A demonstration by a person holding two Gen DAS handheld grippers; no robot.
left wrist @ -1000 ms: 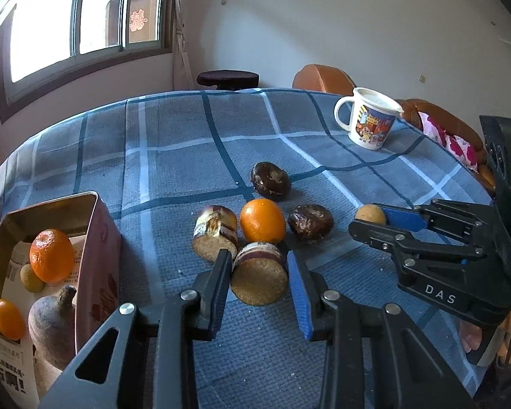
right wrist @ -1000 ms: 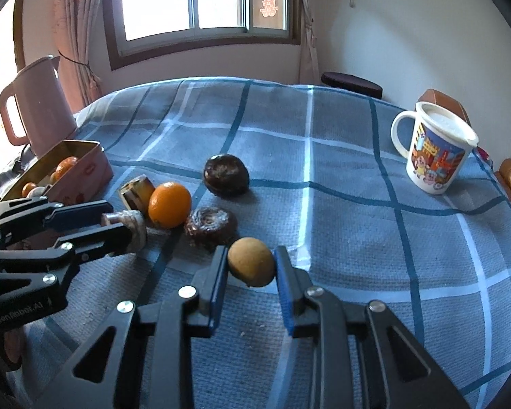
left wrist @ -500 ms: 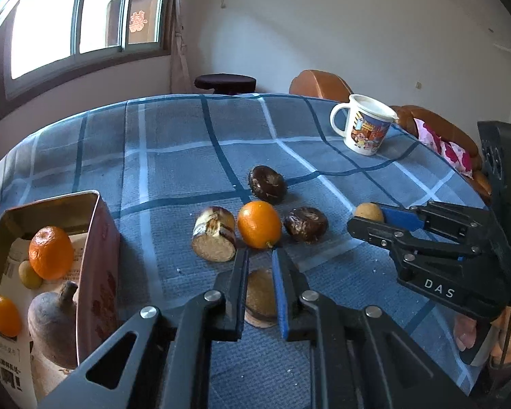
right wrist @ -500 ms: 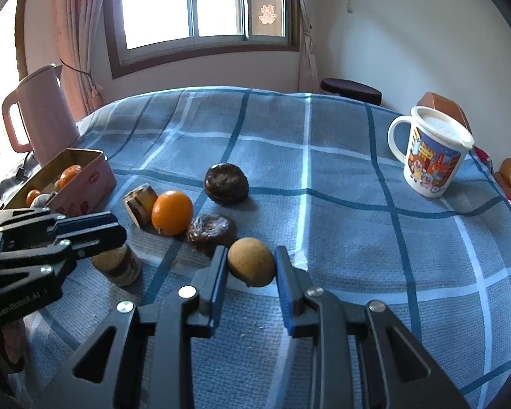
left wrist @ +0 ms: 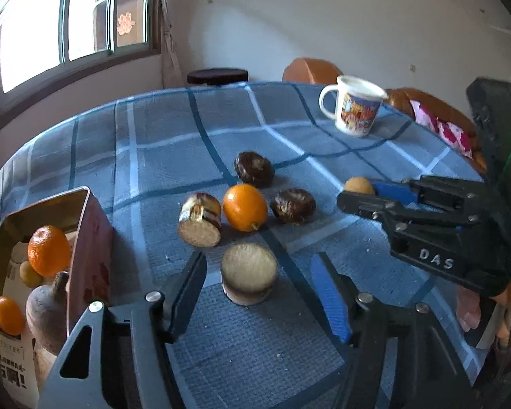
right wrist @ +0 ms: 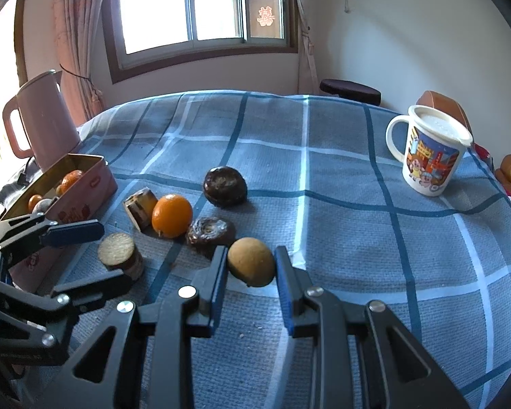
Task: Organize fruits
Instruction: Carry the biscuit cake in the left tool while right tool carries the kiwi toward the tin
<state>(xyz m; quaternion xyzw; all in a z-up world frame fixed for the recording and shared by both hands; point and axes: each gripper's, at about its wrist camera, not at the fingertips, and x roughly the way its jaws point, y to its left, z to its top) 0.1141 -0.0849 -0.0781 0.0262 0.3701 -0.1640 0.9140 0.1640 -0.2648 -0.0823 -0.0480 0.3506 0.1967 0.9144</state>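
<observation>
Gripping: right gripper (right wrist: 250, 267) clamped the round, matte tan fruit (right wrist: 251, 260) on the checked cloth.
Left gripper (left wrist: 259, 277): jaws just opened, clear of the upright crumbly cake cylinder (left wrist: 249, 277) between them.
Tin (left wrist: 85, 238): metal, far left, holding smooth oranges.

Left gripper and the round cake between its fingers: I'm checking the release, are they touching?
Apart. The left wrist view shows tablecloth between the round cake and both fingers of the left gripper, whose jaws have just been opening.

orange (left wrist: 244, 207) between cake roll (left wrist: 199, 218) and doughnut (left wrist: 293, 205).
</observation>
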